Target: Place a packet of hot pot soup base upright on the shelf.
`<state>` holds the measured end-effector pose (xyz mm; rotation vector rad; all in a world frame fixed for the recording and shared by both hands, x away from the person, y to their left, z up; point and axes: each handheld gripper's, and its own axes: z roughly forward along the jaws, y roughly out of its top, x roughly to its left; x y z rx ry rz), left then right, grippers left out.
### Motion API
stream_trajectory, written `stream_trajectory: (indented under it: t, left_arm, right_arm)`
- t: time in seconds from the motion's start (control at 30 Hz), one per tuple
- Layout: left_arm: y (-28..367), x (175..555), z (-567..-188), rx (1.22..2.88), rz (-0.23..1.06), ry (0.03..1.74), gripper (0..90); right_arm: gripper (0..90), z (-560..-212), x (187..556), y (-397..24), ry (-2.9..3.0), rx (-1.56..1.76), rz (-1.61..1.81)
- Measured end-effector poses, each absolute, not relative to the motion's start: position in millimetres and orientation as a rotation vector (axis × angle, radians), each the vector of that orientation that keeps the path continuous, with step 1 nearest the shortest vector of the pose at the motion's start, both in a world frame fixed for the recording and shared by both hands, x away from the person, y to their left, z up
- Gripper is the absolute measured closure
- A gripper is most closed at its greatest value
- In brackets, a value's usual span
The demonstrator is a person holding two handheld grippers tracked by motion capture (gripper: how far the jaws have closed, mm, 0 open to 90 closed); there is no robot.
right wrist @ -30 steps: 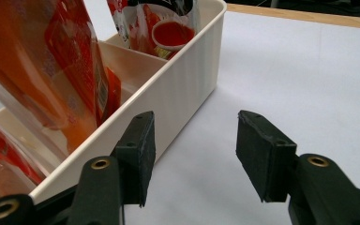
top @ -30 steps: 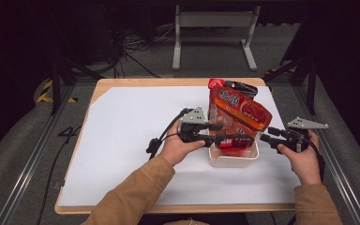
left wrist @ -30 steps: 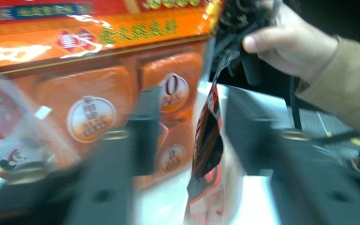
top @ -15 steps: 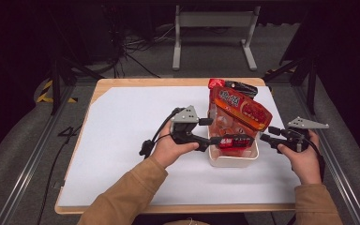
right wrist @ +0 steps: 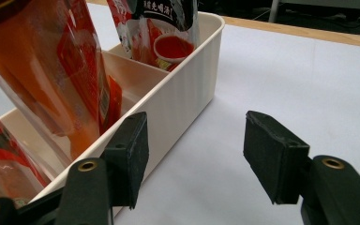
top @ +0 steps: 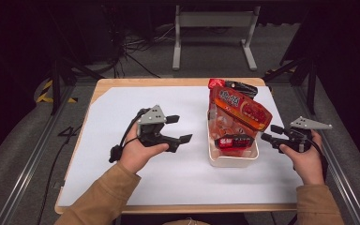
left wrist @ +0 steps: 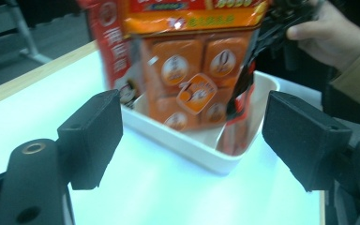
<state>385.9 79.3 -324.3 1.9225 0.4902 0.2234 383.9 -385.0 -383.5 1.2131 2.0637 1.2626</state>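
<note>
A: High view first: where are the snack packets point(top: 238, 110) seen?

B: They are seen standing upright and leaning in a white bin point(top: 233, 160), which is set on the white sheet of the worktop point(top: 122, 197), right of its middle. A large orange packet is tilted toward the right, a red one stands behind it at the far end, and a small red-and-black packet point(top: 232, 141) is lodged at the near end.

A: And the left tongs point(top: 178, 129)?

B: They are held well apart from the bin, out over the bare sheet to its left, pointing toward it. Their jaws have just been opening and are spread wide; nothing is held between them. In the left gripper view the bin point(left wrist: 201, 150) and the orange packet point(left wrist: 187, 89) are framed in the gap between the two black pads point(left wrist: 93, 136), with none of it touched.

A: The right tongs point(top: 268, 133)?

B: They are kept just beside the bin's right wall, at its near end. Their jaws have also just been opening and stand apart. In the right gripper view one pad point(right wrist: 133, 154) is seen close against the outside of the bin's wall point(right wrist: 187, 93), the other pad is over the bare sheet, and nothing is clamped. Whether the near pad touches the wall cannot be told.

A: Anything else in that view?

B: A divider is seen inside the bin, with a red-and-black packet point(right wrist: 168, 37) standing in the far compartment.
</note>
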Motion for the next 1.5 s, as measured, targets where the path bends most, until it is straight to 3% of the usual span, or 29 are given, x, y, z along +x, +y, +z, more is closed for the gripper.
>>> stream_trajectory:
  t: [0.63,1.07,1.5]
  left_arm:
    - [159.7,379.0,-342.8,1.917,0.3,0.654,17.9]
    - [188.6,373.5,-374.8,1.897,0.325,0.718,15.2]
    - [221.5,378.9,-422.6,1.878,0.32,0.908,14.7]
  right_arm:
    - [39.5,-386.1,381.9,-381.9,2.079,1.155,1.26]
    - [38.4,-389.1,380.3,-382.1,2.067,1.118,1.272]
    - [38.3,-395.1,382.3,-379.7,2.077,1.115,1.259]
